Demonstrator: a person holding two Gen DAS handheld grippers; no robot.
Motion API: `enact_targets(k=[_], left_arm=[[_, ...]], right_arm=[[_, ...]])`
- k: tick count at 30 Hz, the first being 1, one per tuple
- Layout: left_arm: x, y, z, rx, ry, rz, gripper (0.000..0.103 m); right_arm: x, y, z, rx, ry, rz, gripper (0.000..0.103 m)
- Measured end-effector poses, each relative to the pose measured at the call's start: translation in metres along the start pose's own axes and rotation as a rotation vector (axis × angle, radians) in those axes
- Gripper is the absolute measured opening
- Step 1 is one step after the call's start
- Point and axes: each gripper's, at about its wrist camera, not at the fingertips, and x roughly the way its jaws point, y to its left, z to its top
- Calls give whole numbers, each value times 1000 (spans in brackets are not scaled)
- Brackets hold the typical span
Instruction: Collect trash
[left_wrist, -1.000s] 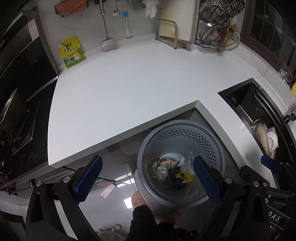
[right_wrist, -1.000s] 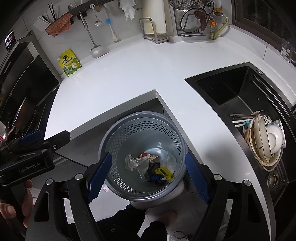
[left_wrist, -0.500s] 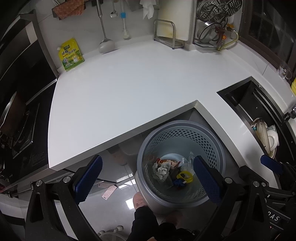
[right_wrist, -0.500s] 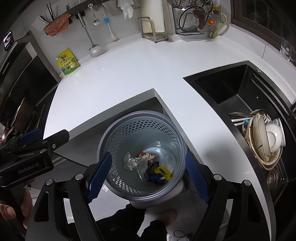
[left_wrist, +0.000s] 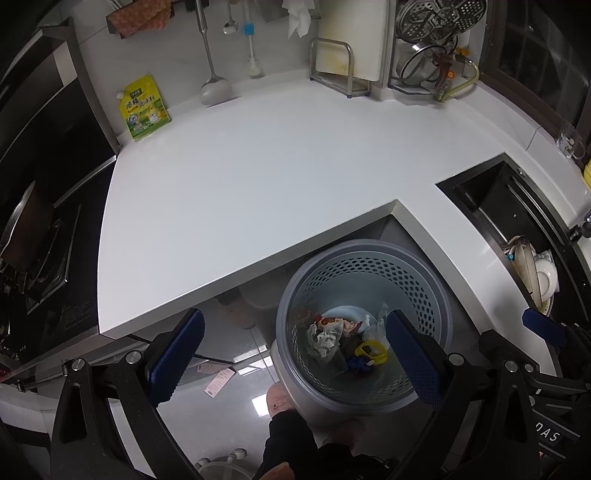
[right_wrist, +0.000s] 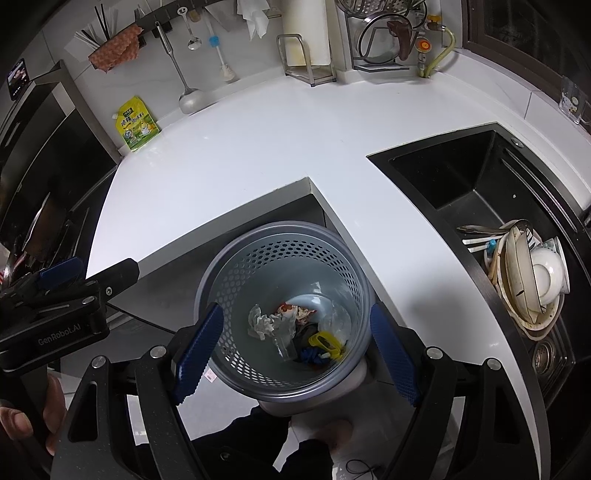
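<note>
A grey perforated trash bin (left_wrist: 364, 254) stands on the floor in the inner corner of the white L-shaped counter (left_wrist: 258, 177). It holds crumpled paper (left_wrist: 324, 338), a wrapper, clear plastic and a yellow and blue item (left_wrist: 369, 352). The bin also shows in the right wrist view (right_wrist: 284, 236), with the crumpled paper (right_wrist: 263, 325) inside. My left gripper (left_wrist: 295, 354) is open and empty, held above the bin's left side. My right gripper (right_wrist: 295, 350) is open and empty, straddling the bin from above. The left gripper's body shows in the right wrist view (right_wrist: 55, 295).
A yellow-green pouch (left_wrist: 143, 109) leans on the back wall. A ladle (left_wrist: 214, 88), brush, cutting board rack (left_wrist: 340, 70) and pot rack line the back. A black sink (right_wrist: 491, 206) with dirty dishes (right_wrist: 532, 280) lies right. A stove (left_wrist: 33, 240) lies left. A receipt (left_wrist: 218, 382) lies on the floor.
Both views have shifted slightly: the counter and bin sit a touch lower in the frames. Both grippers stay open and empty over the bin.
</note>
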Motion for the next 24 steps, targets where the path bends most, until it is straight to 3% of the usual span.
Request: enact_targets(k=[24], left_arm=[[-2, -4, 0, 10, -8, -2, 96]], right_arm=[[0, -2, 0, 5, 1, -1, 78]])
